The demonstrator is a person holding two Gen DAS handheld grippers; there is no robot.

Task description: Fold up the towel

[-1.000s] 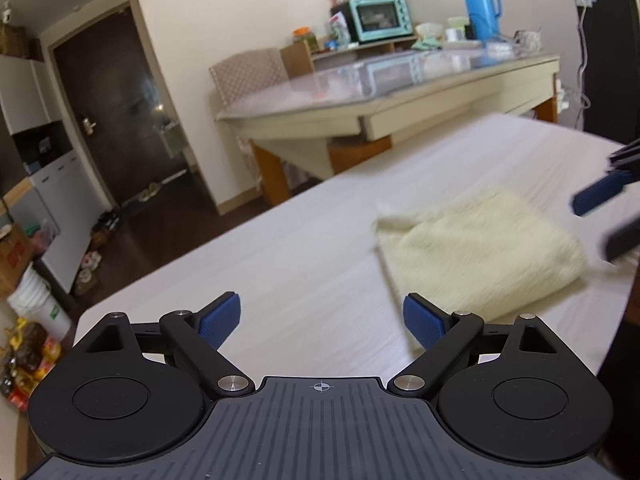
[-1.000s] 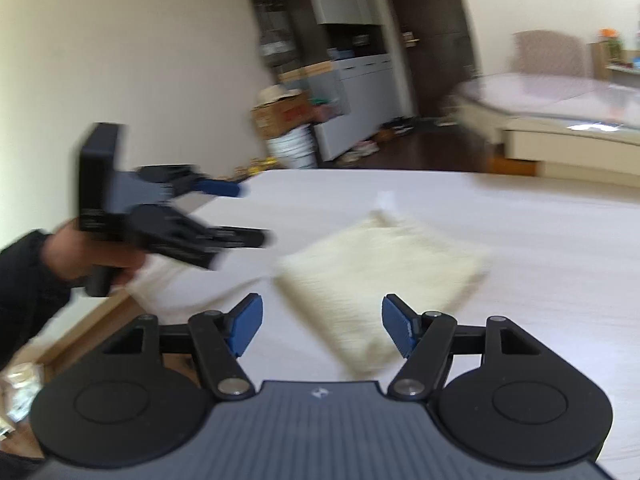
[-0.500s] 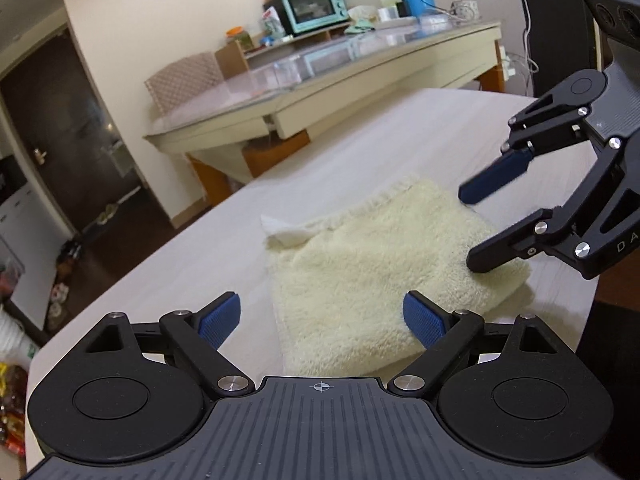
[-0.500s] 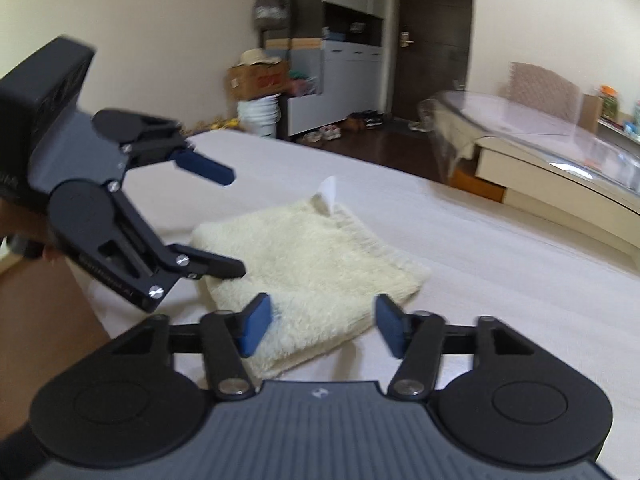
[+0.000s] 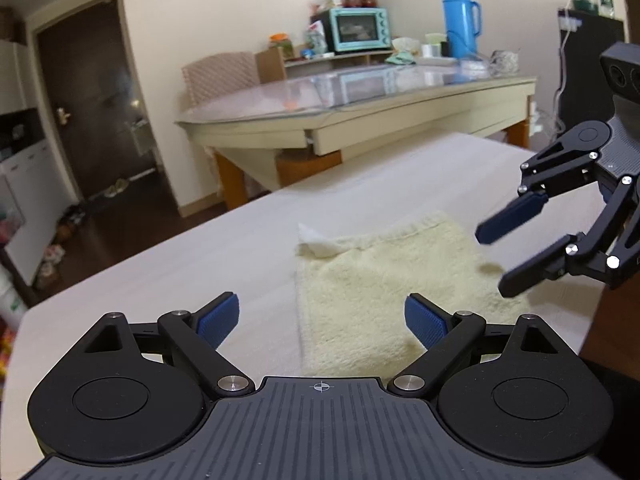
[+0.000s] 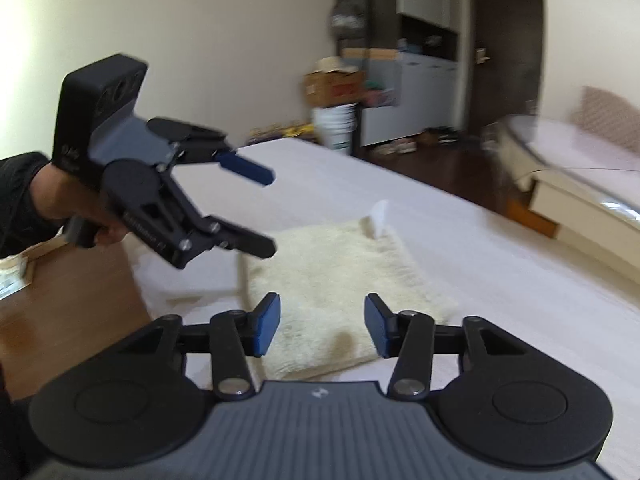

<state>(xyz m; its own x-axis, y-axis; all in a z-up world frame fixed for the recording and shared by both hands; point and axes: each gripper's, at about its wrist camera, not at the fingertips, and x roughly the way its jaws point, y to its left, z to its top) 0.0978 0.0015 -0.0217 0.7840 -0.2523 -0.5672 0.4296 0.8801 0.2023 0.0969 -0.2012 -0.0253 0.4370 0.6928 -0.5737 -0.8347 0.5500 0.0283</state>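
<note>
A cream fluffy towel point(image 5: 380, 280) lies folded on the white table point(image 5: 200, 272), with a white tag point(image 5: 316, 242) sticking up at its far corner. My left gripper point(image 5: 322, 320) hovers open just before the towel's near edge, with nothing between its fingers. My right gripper point(image 5: 496, 262) hangs over the towel's right edge. In the right wrist view my right gripper point(image 6: 323, 328) is above the near end of the towel point(image 6: 332, 272). Its jaws are closing, and the pads touch nothing. A hand holds the left gripper point(image 6: 264, 210) open above the towel's left side.
Beyond the white table stands a glass-topped table point(image 5: 360, 108) with a teal oven point(image 5: 358, 30) and a blue flask point(image 5: 460, 26), and a chair point(image 5: 220, 78) behind it. Boxes and a white bucket point(image 6: 336, 126) sit by the cabinets. A brown wooden surface point(image 6: 68, 312) borders the table's left edge.
Both grippers have closed in on the towel, which now sits centred ahead of each. The right gripper has rolled, and its jaws stand narrower than before. The left jaws keep their width.
</note>
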